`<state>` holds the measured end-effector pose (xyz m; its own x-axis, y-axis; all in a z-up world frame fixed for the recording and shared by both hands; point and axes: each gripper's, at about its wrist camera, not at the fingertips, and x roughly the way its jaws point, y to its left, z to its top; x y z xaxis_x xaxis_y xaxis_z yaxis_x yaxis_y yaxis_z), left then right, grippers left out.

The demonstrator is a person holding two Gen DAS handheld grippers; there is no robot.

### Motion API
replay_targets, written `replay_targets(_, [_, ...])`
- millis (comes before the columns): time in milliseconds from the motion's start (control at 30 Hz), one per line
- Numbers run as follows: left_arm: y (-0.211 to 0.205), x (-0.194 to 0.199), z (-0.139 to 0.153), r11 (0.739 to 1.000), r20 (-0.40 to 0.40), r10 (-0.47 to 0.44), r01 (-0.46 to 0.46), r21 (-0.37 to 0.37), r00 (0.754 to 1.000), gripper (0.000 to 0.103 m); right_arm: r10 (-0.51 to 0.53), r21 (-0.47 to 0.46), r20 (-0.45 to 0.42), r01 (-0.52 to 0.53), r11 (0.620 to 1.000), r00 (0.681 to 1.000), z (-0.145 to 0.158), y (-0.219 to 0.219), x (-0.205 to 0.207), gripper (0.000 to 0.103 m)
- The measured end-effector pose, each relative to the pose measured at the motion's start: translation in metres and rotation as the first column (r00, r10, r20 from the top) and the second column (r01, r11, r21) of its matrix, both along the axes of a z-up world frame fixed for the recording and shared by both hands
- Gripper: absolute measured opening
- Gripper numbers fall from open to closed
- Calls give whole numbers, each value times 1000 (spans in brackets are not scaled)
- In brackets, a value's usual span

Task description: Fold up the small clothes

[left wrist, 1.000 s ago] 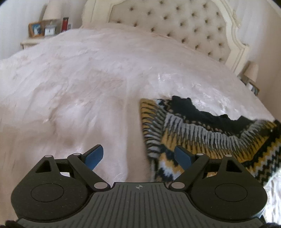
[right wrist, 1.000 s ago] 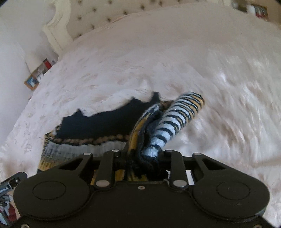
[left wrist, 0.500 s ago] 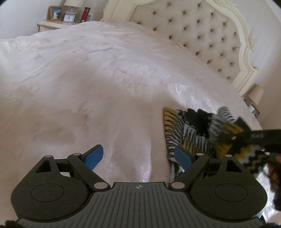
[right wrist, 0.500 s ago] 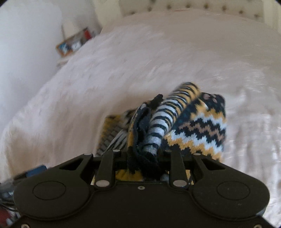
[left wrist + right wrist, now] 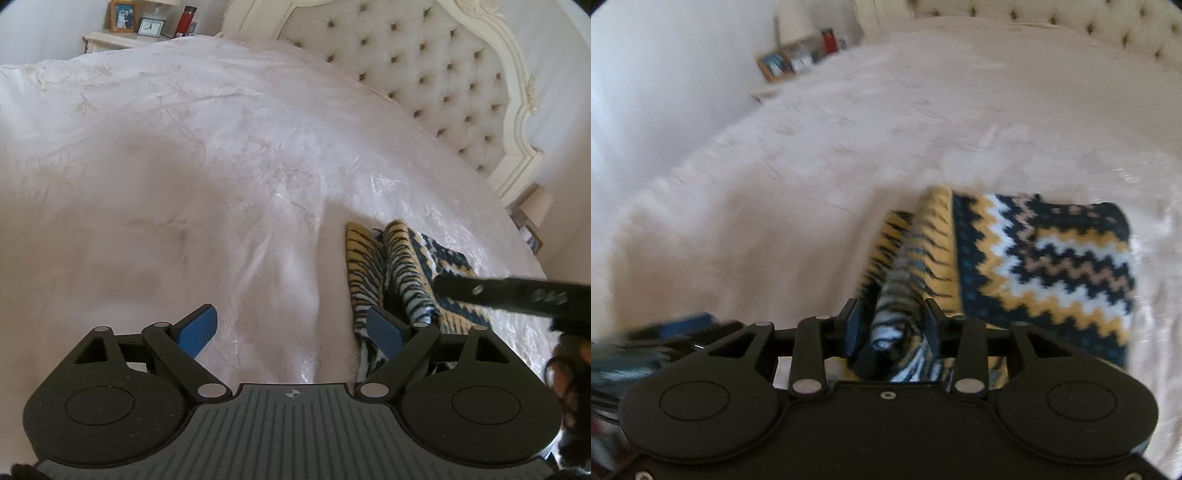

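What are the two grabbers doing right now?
Left gripper: open, empty.
Right gripper: jaws just opening, a fold of the knitted sweater between them; grip unclear.

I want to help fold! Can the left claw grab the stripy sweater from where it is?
Probably yes. The left claw is open, and the sweater's striped edge lies right beside its right finger, uncovered. The right claw is nearby, though.

Small knitted garment (image 5: 1045, 258), navy with mustard, white and tan zigzag bands: folded over, lying on pale bedspread (image 5: 184, 184), striped edge bunched.
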<state>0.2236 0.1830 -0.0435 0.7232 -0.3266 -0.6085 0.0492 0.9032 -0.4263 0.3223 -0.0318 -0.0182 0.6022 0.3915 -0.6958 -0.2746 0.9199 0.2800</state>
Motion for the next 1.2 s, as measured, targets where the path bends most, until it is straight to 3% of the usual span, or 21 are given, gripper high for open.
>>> replay_targets(167, [-6,-1,0,1000,15,-27,27,-4,1000,88,-17,10,59,16,1000,998,13,-12,-10,49])
replay_targets(367, [-20,-5,0,996,38,-85,84,4,996,88,-48,-124,114,62,990,992,12,-34,-39,49])
replay_targets(467, [-27,-5,-2,993,31,-119,119,-11,992,88,7,-165,136,16,986,991,10,-31,-66,49])
replay_targets(567, [-32,-5,-5,989,15,-145,146,-22,989,88,73,-215,174,-34,976,982,3,-18,-92,59])
replay_targets(800, [-27,1,3,972,-3,-158,155,-176,987,88,195,-359,230,-103,928,953,-20,19,-130,60])
replay_targets(1000, [-53,27,23,960,-13,-221,216,-181,975,88,188,-403,271,-66,913,944,-33,28,-129,56])
replay_targets(1200, [-100,73,28,948,-99,-312,302,-101,945,88,154,-388,289,-32,921,945,-42,24,-122,46])
